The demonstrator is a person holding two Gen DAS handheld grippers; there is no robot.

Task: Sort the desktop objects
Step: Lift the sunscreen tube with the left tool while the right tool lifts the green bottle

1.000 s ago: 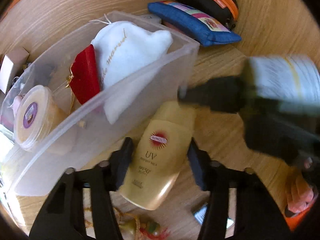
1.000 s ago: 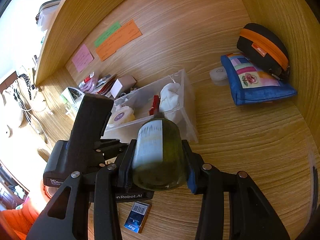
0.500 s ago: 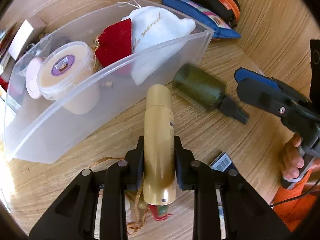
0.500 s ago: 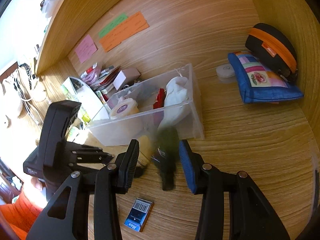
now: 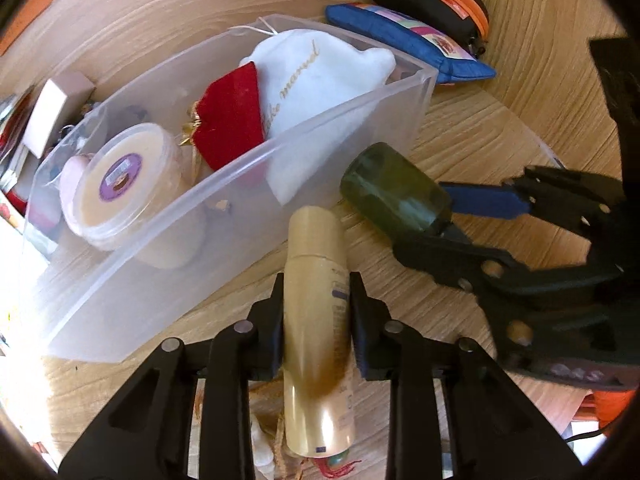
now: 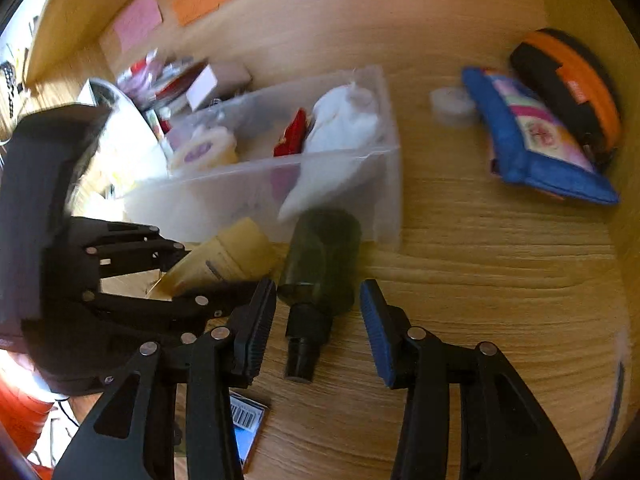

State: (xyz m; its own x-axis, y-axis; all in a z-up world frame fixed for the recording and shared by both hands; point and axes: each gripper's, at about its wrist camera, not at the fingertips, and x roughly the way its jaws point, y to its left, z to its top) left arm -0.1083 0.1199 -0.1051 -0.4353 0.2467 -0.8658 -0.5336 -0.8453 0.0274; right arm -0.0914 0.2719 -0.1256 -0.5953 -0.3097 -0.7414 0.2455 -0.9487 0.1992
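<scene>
In the left wrist view, your left hand-held gripper point(image 5: 316, 308) is clamped on the gold sunscreen bottle point(image 5: 316, 320), whose cap points at the near wall of the clear plastic bin point(image 5: 224, 200). The bin already holds a white pouch point(image 5: 316, 80), a red pouch point(image 5: 230, 120) and a round tub point(image 5: 128, 176). To the right, a dark green bottle point(image 5: 394, 200) lies on the bench point(image 5: 460, 132) just beside the bin.

In the right wrist view, your right hand-held gripper point(image 6: 318, 328) stands wide open, its pads on either side of the green bottle point(image 6: 320, 260) and, as far as the blurred picture shows, not touching it; the bottle lies flat, its black nozzle toward you. A blue pouch point(image 6: 536, 144) sits far right.

The step in hand looks like binning the bottles. Next, lift the sunscreen over the near wall and let go inside; then close on the green bottle's body.
</scene>
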